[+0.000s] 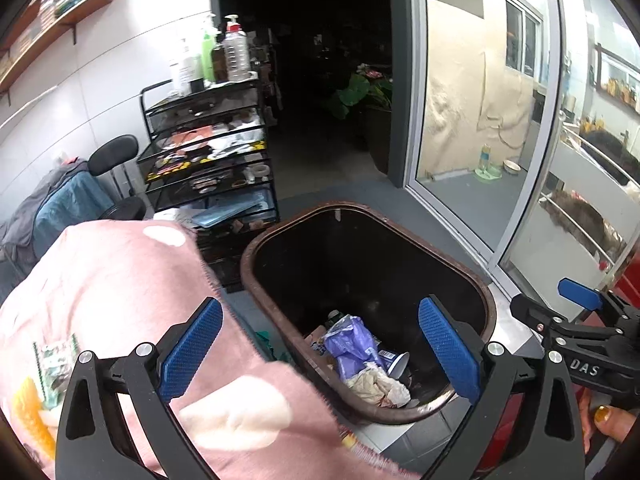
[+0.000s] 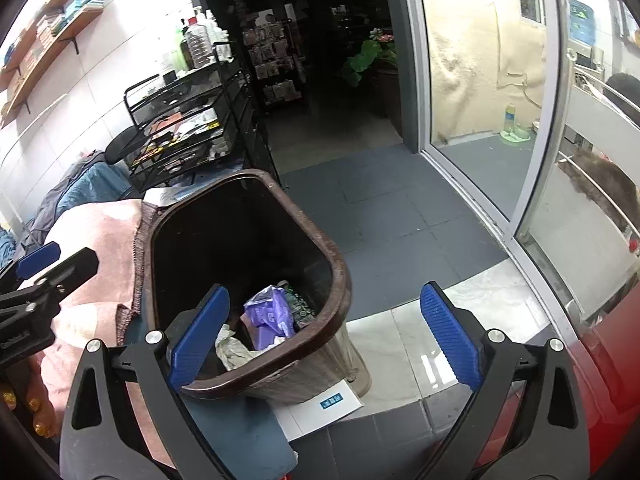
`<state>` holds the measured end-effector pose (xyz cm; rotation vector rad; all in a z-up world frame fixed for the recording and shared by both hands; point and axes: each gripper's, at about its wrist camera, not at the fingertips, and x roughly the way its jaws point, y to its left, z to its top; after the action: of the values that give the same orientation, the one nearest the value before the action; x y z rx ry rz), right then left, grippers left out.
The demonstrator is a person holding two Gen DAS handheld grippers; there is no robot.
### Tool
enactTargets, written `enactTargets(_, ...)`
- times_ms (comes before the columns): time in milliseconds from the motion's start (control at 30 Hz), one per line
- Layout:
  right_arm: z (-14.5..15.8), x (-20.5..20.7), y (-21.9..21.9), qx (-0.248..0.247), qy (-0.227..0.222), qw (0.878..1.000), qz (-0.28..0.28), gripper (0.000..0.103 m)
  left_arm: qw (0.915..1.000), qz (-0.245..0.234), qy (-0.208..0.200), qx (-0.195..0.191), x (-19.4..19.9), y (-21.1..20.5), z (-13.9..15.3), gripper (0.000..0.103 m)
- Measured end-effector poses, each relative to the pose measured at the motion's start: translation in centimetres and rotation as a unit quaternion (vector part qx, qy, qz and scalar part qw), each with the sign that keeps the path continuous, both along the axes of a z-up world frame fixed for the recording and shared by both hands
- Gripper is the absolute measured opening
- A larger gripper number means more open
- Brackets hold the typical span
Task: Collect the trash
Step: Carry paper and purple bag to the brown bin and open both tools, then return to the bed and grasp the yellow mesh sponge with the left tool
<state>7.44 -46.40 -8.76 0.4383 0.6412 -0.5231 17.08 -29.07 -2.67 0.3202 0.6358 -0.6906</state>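
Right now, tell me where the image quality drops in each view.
Left wrist view: fisheye bends the door frame; the doorway behind is almost black; the pink cloth is close and soft. Right wrist view: glare streaks on the pale floor tile; the trash bin interior is dark, though the purple wrapper reads clearly.
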Motion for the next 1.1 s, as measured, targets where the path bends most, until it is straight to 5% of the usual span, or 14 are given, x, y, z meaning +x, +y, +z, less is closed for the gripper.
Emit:
enactTargets(300,1.2,2.3,4.0,-0.008,-0.023,0.997,0.073,0.096,0.9985,0.045,-0.026,-0.018,-0.7,6.0,1.6,0.098)
enactTargets(600,2.2,5.0,9.7,-0.014,-0.036,0.985,0.166,0.096,0.9886,0.141,-0.036,-0.038,-1.1,13.8,1.6,0.097)
enactTargets(867,3.2,7.6,15.6,-0.015,-0.040,0.963,0.266,0.096,0.9740,0.226,-0.015,-0.012,1.5,19.8,0.9,0.080)
enactTargets(1100,4.2,9.1,21.2,-0.016,-0.039,0.937,0.348,0.096,0.9585,0.282,0.042,0.005,5.6,24.5,-1.6,0.067)
